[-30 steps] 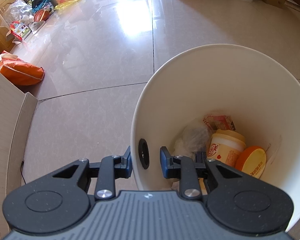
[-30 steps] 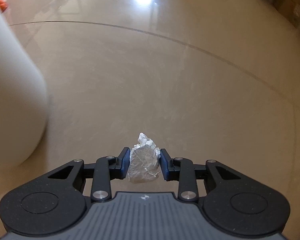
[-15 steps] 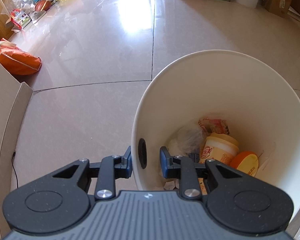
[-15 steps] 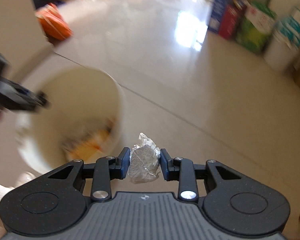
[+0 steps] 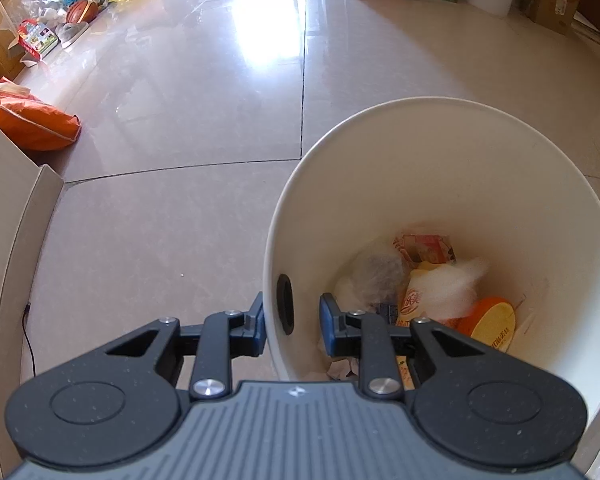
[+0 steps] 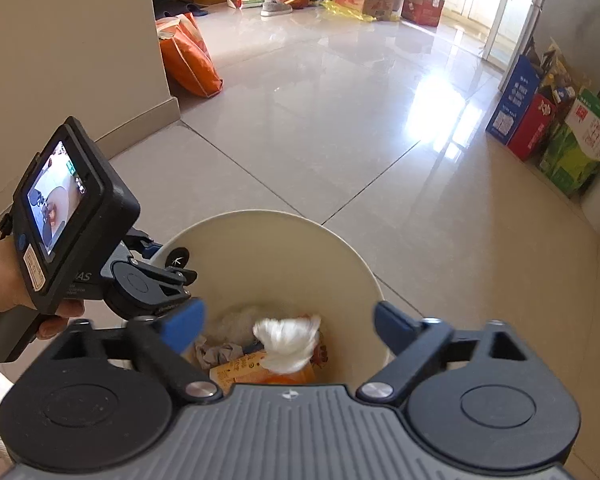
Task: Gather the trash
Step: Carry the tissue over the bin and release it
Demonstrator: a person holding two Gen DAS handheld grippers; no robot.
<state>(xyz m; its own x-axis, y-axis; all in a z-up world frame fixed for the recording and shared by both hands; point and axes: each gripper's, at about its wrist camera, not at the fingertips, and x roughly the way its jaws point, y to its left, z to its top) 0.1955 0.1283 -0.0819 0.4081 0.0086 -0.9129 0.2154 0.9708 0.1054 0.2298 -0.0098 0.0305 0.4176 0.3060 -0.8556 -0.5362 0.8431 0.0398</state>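
Right wrist view: the right gripper (image 6: 288, 322) hangs over a white trash bin (image 6: 340, 256), its jaws opening wide with nothing pressed between the pads. A crumpled white tissue (image 6: 286, 344), blurred, sits below and between the 2 fingers, inside the bin's mouth above a yellowish cup and other wrappers. The left gripper (image 5: 291, 318) clamps the bin's near wall (image 5: 272, 280), 1 finger outside and 1 inside, just by a round black hole in the wall. A hand (image 6: 4, 280) grips that left tool at the picture's left edge. An orange bag (image 6: 188, 56) leans against the wall corner well beyond the bin on the glossy tiled floor (image 6: 340, 120).
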